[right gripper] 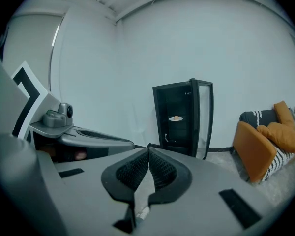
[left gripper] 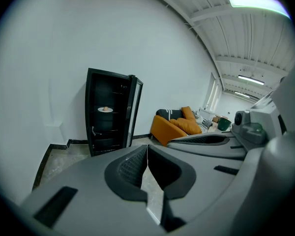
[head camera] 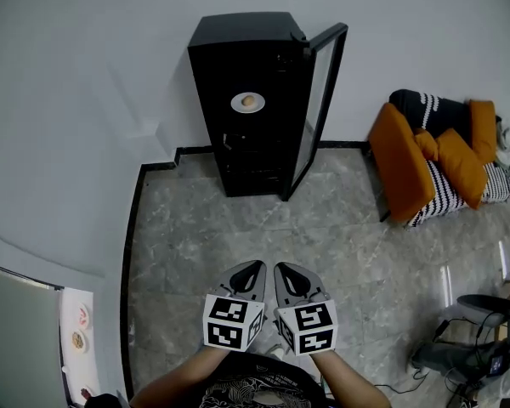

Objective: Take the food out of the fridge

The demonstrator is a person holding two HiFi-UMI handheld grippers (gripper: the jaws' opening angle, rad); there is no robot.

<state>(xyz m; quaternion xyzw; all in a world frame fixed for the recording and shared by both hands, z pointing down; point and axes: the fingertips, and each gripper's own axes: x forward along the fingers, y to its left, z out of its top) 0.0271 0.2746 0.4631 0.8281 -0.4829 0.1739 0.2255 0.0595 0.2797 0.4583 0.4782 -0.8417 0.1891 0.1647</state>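
A tall black fridge (head camera: 248,100) stands against the white wall with its glass door (head camera: 320,100) swung open to the right. On an upper shelf inside sits a white plate with a piece of brown food (head camera: 248,102), also seen in the left gripper view (left gripper: 105,109) and the right gripper view (right gripper: 175,118). My left gripper (head camera: 255,266) and right gripper (head camera: 280,268) are side by side well short of the fridge, over the grey floor. Both are shut with nothing between their jaws, the left gripper (left gripper: 147,146) and the right gripper (right gripper: 148,148) pointing toward the fridge.
An orange chair with striped and orange cushions (head camera: 438,160) stands to the right of the fridge. Black equipment and cables (head camera: 476,347) lie at the lower right. A white surface with small plates (head camera: 76,338) is at the lower left. Grey marble floor (head camera: 238,228) lies between me and the fridge.
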